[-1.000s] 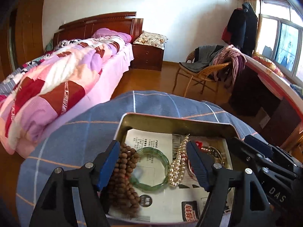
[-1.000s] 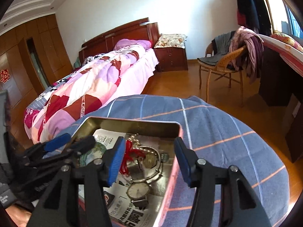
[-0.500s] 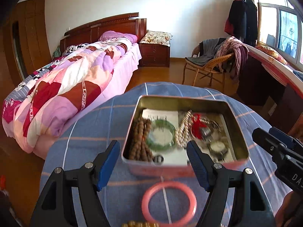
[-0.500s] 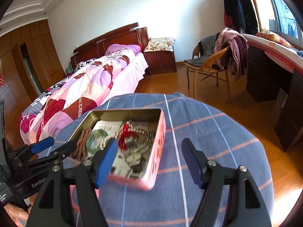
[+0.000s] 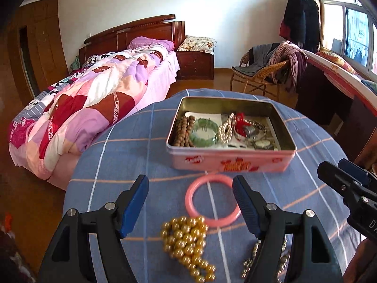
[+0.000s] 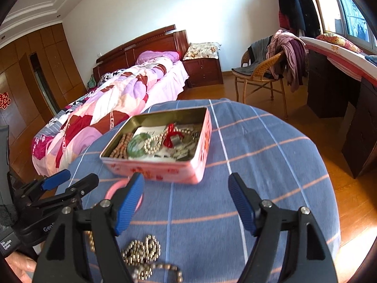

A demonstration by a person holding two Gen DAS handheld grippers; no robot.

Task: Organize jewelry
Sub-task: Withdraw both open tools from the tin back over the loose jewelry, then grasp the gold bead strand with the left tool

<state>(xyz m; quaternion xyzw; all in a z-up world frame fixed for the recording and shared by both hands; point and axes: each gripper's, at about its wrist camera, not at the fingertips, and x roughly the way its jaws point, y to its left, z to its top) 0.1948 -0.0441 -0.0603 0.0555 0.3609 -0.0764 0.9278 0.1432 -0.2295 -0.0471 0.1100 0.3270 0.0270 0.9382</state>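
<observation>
Tin (image 5: 232,162) holds several pieces already. Pink bangle (image 5: 212,200), gold beads (image 5: 186,238), chain (image 6: 143,252) lie outside, before it. Left gripper (image 5: 190,202), right gripper (image 6: 186,200): both spread, empty.

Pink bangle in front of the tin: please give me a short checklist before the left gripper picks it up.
1. Left gripper open: ok.
2. Left gripper empty: ok.
3. Pink bangle lies flat on the blue cloth: ok.
4. Bangle free of the gold beads: not ok, they touch its near edge.
5. Room in the tin: cannot tell, it already holds several pieces.
6. Right gripper out of the way: ok, open and off to the side.
</observation>
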